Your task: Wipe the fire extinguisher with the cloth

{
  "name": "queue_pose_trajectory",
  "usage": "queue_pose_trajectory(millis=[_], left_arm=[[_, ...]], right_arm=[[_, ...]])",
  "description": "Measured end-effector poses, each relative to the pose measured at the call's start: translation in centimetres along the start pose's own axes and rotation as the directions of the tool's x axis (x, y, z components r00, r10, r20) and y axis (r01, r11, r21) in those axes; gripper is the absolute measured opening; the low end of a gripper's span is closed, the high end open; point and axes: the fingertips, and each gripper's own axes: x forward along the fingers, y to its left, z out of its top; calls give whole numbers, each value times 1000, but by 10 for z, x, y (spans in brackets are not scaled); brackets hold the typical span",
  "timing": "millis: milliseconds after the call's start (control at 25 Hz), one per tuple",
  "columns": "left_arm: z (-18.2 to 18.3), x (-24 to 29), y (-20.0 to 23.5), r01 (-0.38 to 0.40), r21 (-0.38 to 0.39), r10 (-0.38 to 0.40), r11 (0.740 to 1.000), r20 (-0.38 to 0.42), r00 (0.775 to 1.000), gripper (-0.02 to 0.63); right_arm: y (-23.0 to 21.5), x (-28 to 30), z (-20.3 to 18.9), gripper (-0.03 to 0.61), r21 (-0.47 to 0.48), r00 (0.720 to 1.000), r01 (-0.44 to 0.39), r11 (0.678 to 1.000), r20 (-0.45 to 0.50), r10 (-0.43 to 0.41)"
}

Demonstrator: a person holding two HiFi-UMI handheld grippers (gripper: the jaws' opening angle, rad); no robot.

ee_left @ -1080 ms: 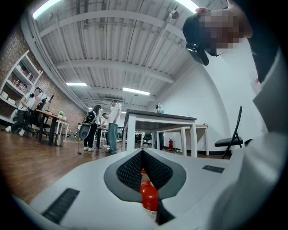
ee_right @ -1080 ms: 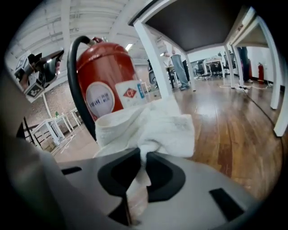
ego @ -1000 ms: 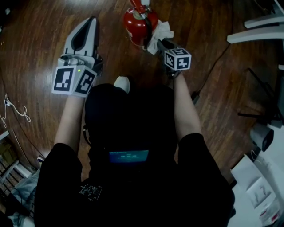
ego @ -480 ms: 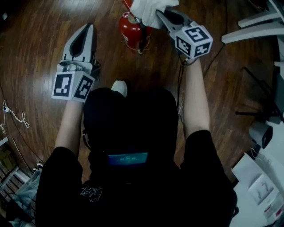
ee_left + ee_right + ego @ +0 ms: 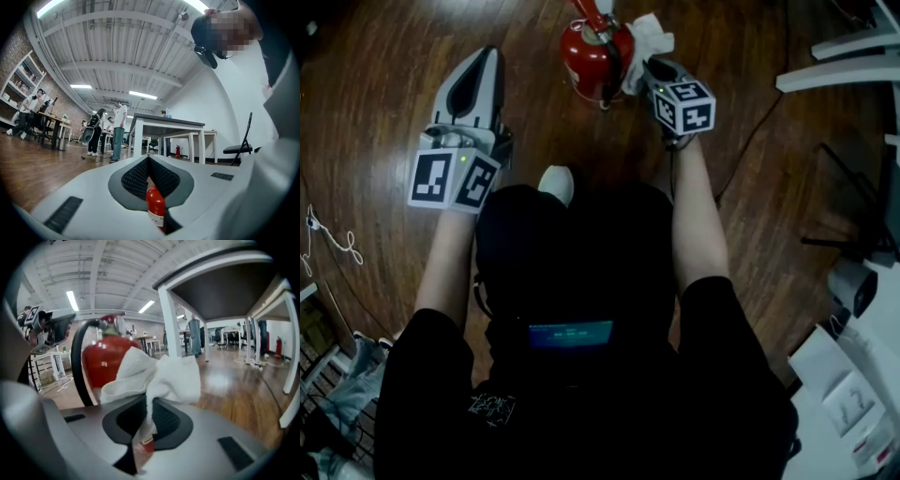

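A red fire extinguisher (image 5: pixel 591 56) stands on the wood floor at the top of the head view. My right gripper (image 5: pixel 649 66) is shut on a white cloth (image 5: pixel 651 39) and holds it against the extinguisher's right side. In the right gripper view the bunched cloth (image 5: pixel 159 373) sticks out of the closed right gripper (image 5: pixel 149 404), touching the red extinguisher (image 5: pixel 104 363) beside its black hose (image 5: pixel 76 366). My left gripper (image 5: pixel 491 56) is shut and holds nothing, to the left of the extinguisher and apart from it. Under the left gripper (image 5: pixel 148 158) in its own view shows a bit of the red extinguisher (image 5: pixel 155 205).
My white shoe (image 5: pixel 556 181) is just in front of me. A black cable (image 5: pixel 755 131) runs over the floor at right, near white furniture legs (image 5: pixel 839 70) and papers (image 5: pixel 848 398). A white cord (image 5: pixel 333 234) lies at left. People (image 5: pixel 117 131) stand by tables (image 5: pixel 166 125) far off.
Half a second ago my right gripper held the cloth high over the extinguisher's top. It has come down again along the right side. The left gripper has barely moved.
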Motion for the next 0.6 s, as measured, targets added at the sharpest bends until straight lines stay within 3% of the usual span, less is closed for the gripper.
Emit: queue_pose_trajectory(millis=[120, 240, 440, 600], left_arm=[[-5, 1, 0, 2, 0, -2, 1000, -8, 1000, 2], [-12, 1, 3, 2, -2, -3, 1000, -24, 1000, 2], [-14, 1, 4, -2, -8, 2, 1000, -21, 1000, 2], [-7, 0, 0, -4, -9, 4, 1000, -14, 1000, 2]], right_arm=[[7, 13, -61, 51, 97, 996, -12, 995, -86, 20], [21, 22, -95, 51, 151, 990, -25, 988, -137, 46], [37, 27, -118, 51, 176, 973, -55, 983, -210, 92], [37, 15, -111, 51, 165, 977, -48, 985, -198, 80]])
